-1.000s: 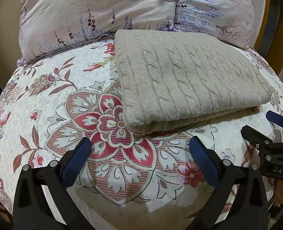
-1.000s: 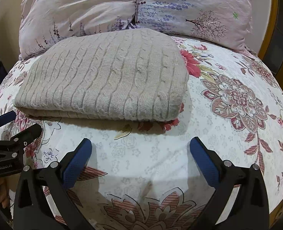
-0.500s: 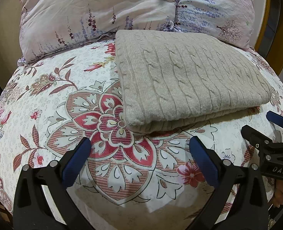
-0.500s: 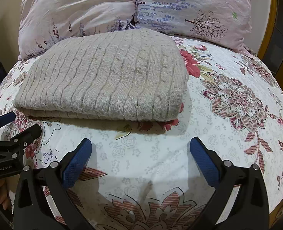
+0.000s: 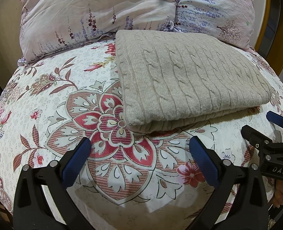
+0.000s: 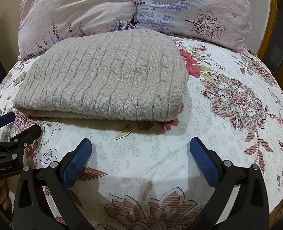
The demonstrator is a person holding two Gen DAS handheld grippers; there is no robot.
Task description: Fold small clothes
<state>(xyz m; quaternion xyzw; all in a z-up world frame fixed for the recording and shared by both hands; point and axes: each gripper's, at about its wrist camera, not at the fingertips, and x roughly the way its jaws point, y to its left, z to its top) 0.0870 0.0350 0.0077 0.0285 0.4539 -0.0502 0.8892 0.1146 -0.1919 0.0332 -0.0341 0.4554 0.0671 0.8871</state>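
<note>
A beige cable-knit sweater lies folded into a neat rectangle on the floral bedsheet, just below the pillows. In the right wrist view the same sweater sits left of centre. My left gripper hovers open in front of the sweater's near left corner, nothing between its blue pads. My right gripper is open too, a little short of the sweater's near right edge, empty. Each gripper shows in the other's view: the right gripper at the far right, the left gripper at the far left.
Two pale floral pillows stand against the headboard behind the sweater. A yellow wooden bed frame rises at the right. Bare sheet spreads to the right of the sweater. A hand shows under the left gripper.
Both grippers have stayed almost still; the views shift only slightly. The sweater has not moved.
</note>
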